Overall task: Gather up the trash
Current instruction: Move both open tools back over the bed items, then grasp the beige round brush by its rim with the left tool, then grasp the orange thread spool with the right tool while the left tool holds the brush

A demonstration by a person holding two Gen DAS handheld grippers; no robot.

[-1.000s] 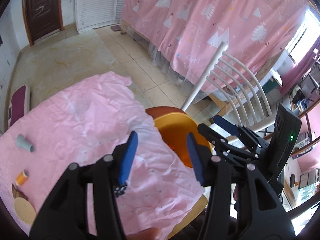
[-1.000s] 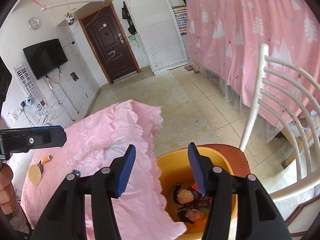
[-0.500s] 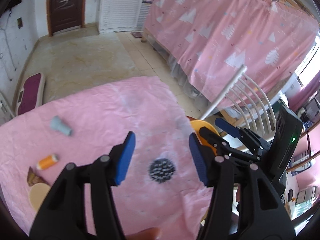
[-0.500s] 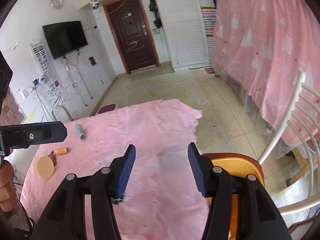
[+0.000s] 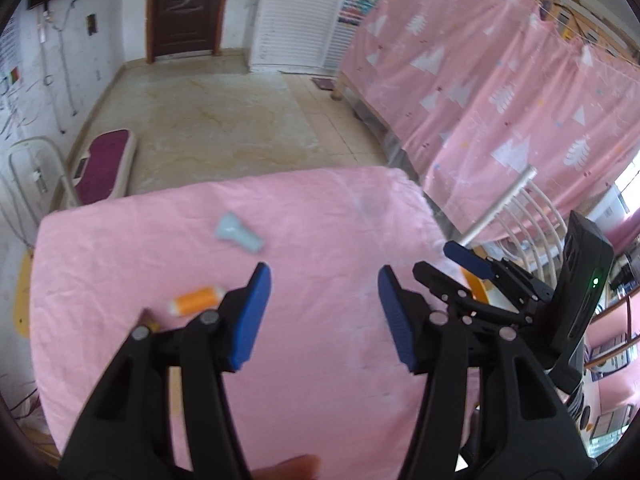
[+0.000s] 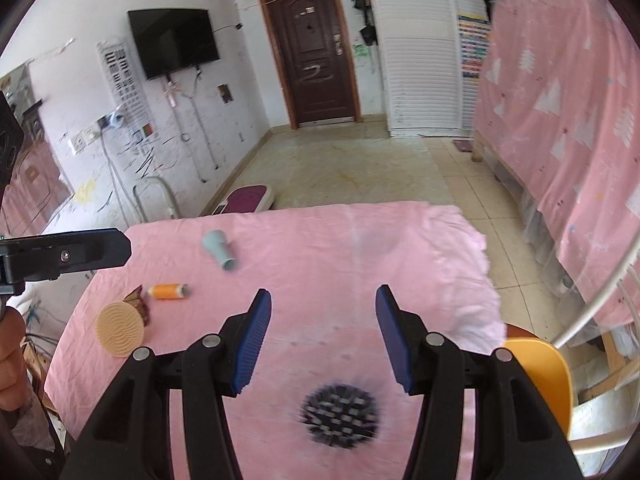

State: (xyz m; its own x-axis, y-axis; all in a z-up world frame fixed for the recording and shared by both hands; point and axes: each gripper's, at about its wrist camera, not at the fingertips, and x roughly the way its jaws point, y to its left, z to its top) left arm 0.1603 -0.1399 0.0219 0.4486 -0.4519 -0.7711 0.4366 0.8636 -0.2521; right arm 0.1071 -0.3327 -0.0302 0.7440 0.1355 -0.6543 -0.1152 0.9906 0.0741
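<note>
On the pink-covered table [image 6: 320,248] lie a brown snack wrapper [image 6: 140,300], an orange thread spool [image 6: 168,291], a grey-blue funnel-shaped piece [image 6: 218,249], a beige round ridged disc [image 6: 119,330] and a black spiky round brush [image 6: 340,416]. The orange bin [image 6: 540,376] stands on a chair at the table's right edge. My right gripper [image 6: 320,336] is open and empty above the table, just beyond the brush. My left gripper [image 5: 322,316] is open and empty over the table; the spool [image 5: 196,300] lies left of it and the funnel piece [image 5: 238,234] beyond.
A white slatted chair [image 5: 516,216] holds the bin at the right. A pink curtained bed [image 6: 568,112] runs along the right. A tiled floor [image 6: 360,168], a maroon scale [image 6: 248,200] and a dark door [image 6: 312,52] lie beyond the table.
Both grippers have swung left from over the orange bin to over the table. The spool, funnel piece, disc and brush have come into view.
</note>
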